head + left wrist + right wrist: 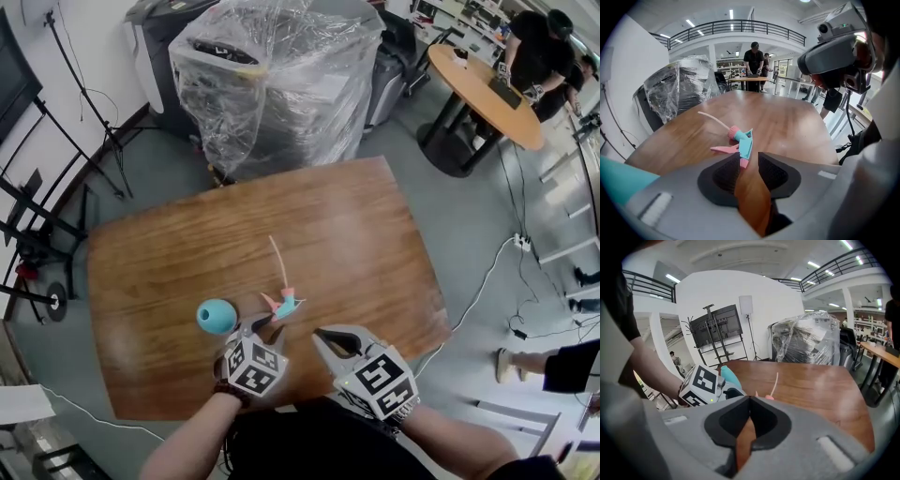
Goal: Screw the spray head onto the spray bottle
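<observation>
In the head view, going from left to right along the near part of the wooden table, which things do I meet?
spray bottle → spray head → right gripper

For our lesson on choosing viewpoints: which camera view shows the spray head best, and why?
The left gripper view: the spray head lies close up on the table, pink trigger, teal body and tube all clear. The head view shows it small from above; the right gripper view shows only its tube.
</observation>
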Demonstrator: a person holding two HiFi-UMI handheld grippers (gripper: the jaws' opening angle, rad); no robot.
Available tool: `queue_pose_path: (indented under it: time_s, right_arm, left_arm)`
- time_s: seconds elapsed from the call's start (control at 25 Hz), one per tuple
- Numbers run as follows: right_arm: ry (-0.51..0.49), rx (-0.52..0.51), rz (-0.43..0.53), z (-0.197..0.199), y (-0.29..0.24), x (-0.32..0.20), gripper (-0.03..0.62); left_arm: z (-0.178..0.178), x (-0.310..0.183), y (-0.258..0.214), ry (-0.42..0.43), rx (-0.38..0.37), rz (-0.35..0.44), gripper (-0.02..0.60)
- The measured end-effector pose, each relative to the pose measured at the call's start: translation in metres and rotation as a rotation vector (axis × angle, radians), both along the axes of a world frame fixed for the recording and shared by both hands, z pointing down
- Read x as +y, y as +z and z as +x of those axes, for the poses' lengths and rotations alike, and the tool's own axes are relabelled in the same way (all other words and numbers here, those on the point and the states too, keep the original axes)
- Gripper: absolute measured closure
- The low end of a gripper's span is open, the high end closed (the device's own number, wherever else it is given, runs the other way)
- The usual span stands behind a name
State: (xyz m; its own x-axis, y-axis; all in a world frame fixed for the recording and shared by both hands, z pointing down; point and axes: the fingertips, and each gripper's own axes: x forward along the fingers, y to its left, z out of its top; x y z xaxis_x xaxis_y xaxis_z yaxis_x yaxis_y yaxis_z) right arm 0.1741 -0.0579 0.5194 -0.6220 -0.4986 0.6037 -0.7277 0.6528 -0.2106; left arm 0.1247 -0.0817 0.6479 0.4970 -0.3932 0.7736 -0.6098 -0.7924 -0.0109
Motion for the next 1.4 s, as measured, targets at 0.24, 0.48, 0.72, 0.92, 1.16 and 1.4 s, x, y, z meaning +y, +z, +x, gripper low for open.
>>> queue_pose_path:
  time_s: [0.24,0.48,0.72,0.92,1.16,1.4]
  right_arm:
    - [0.021,0.001,-0.013,-0.001,0.002,-0.005,0.602]
    - [0.026,-0.004,-0.014,-0.004,0.002,-0.006,0.602]
    - [0.033,0.001,-0.013,-0.004,0.002,-0.005,0.602]
    - [0.039,0.005,-0.006,-0.003,0.000,-0.004,0.602]
    - [0.029,0.049,0.012,0.002,0.002,-0.002,0.602]
    - [-0.012,0.090,0.073,-0.003,-0.005,-0.001,0.602]
  left_arm:
    - [-0.002,-0.004,0.008,0.024,-0.037,-0.046,0.448]
    - [-0.004,-0.002,0.016,0.044,-0.055,-0.075,0.450]
    - [-0.004,-0.004,0.019,0.043,-0.060,-0.067,0.495]
    - [0.001,-0.001,0.012,0.061,-0.031,-0.061,0.506]
    - [0.003,-0.001,0.000,0.077,-0.008,-0.060,0.509]
    - [0.005,0.002,-0.019,0.067,0.051,-0.080,0.511]
